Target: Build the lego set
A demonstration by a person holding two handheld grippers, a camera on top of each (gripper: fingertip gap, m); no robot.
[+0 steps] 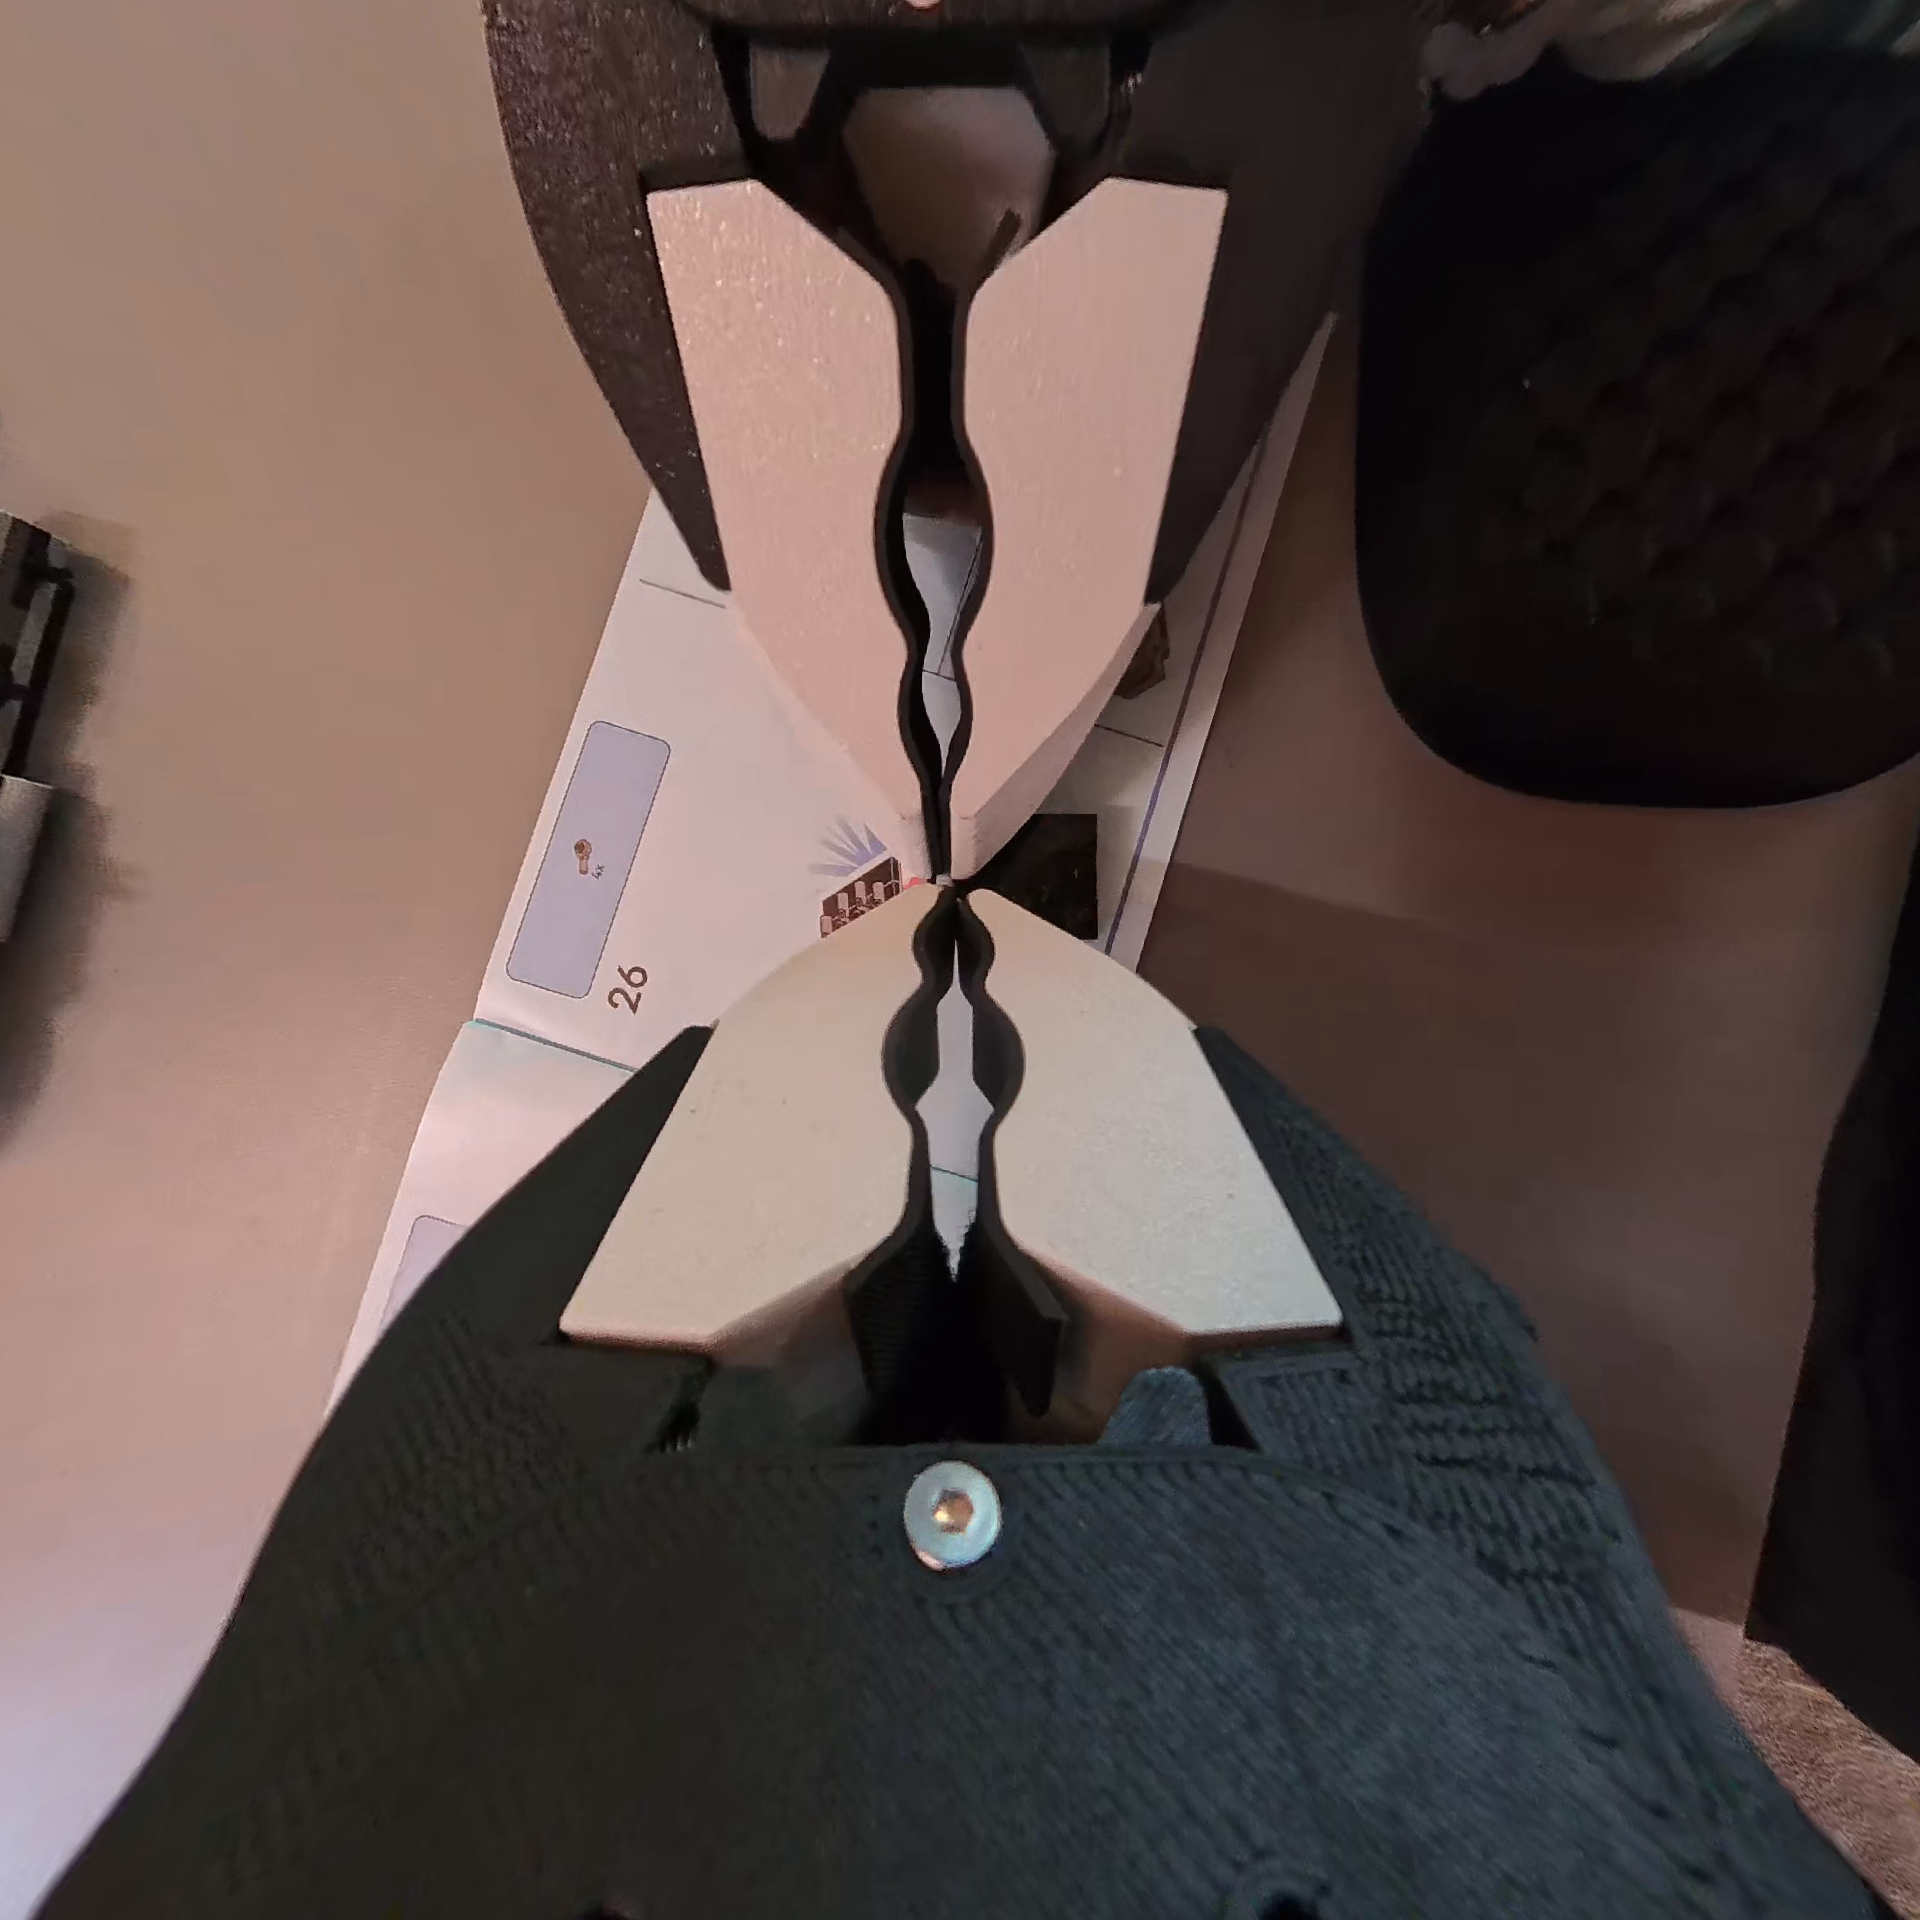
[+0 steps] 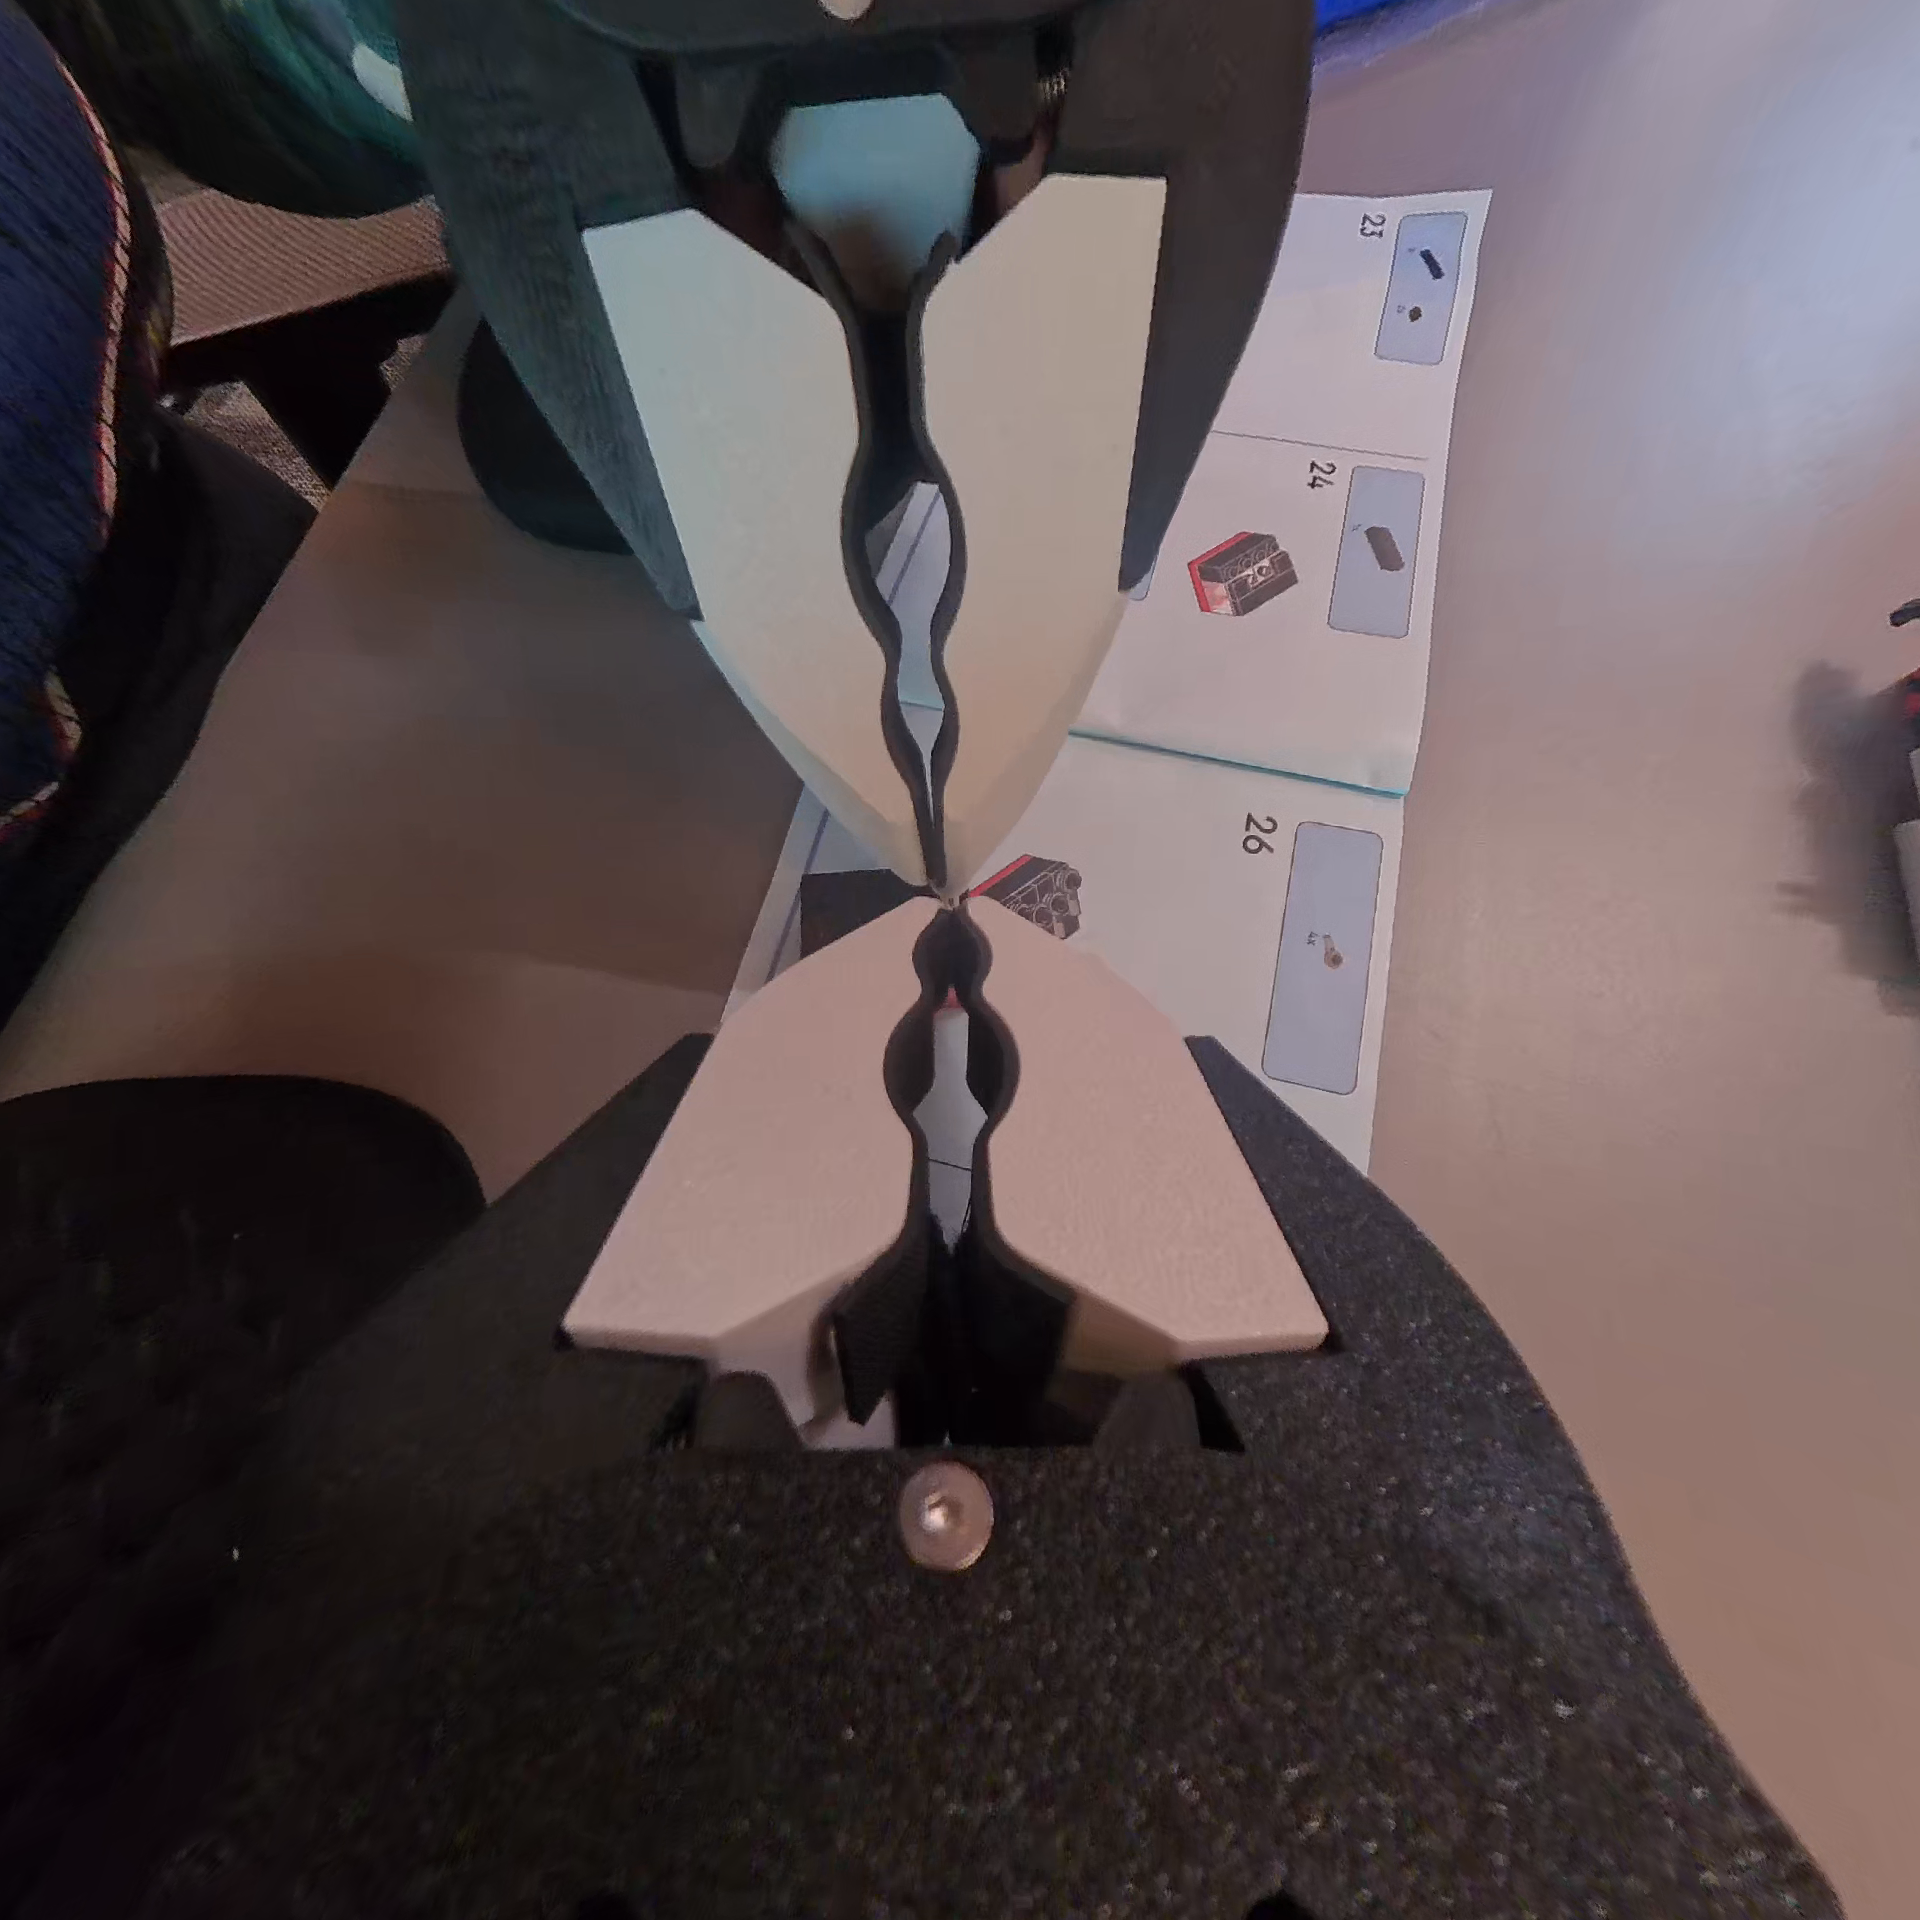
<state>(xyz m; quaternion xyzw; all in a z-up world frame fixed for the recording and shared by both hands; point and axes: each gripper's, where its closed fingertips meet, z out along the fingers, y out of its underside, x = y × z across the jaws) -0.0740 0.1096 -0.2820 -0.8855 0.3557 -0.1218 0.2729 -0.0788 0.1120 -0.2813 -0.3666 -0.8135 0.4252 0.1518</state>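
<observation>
1. Over the instruction booklet, the left gripper and the right gripper are held tip to tip, both with jaws pressed together.
2. A tiny pale speck is seen where the tips meet. Whether a piece is pinched there cannot be told.
3. Lego parts are seen on the table, well apart from the booklet, at its far side from the right wrist view. They are cut off at the frame edge as a dark and red cluster.
4. A grey and dark built block is seen well apart from the booklet in the left wrist view.
5. Pieces are judged light, rigid and smooth, so easily slipped. They are best taken across flat side walls, not over studs.
6. Small pins are likely to be flicked away if squeezed off-centre.
</observation>
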